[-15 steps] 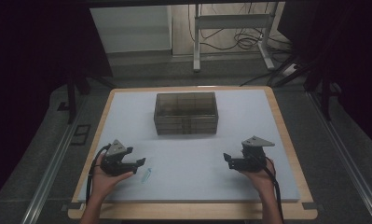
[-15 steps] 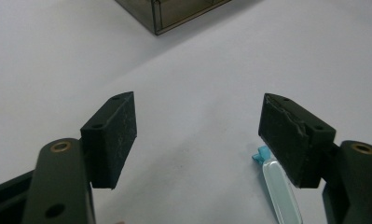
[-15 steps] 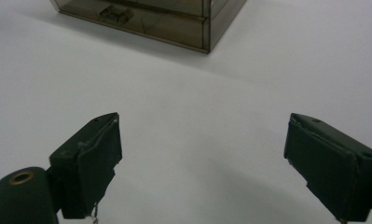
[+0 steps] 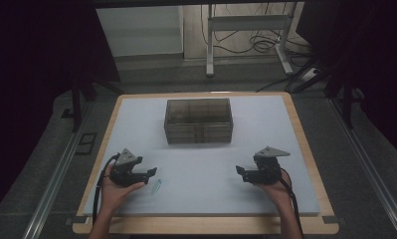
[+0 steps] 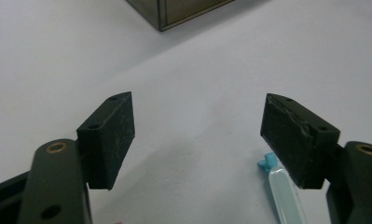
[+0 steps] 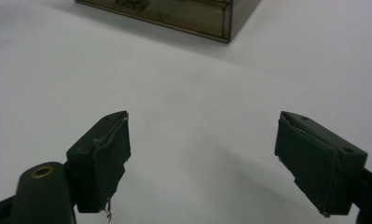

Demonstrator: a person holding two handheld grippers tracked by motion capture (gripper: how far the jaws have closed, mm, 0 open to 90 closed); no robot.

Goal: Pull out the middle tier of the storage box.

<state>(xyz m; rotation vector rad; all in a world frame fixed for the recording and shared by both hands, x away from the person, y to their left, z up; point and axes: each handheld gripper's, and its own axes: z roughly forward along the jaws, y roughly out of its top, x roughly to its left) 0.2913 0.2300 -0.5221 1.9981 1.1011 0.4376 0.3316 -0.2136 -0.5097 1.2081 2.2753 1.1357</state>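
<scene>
Broadly, the white table bears a dark see-through drawer box well ahead of both grippers, between their lines of reach. Nearer the person, the left gripper rests low on the surface, jaws spread wide with nothing between them; the right gripper sits well apart from it, likewise spread and empty. Smallest, a pale blue capped tube lies just beside the left gripper's right-hand jaw, outside the gap.

Two black grippers: left gripper, right gripper; grey three-cornered top plates, black trailing cables, brass-ringed screw holes, scuffed jaws.
</scene>
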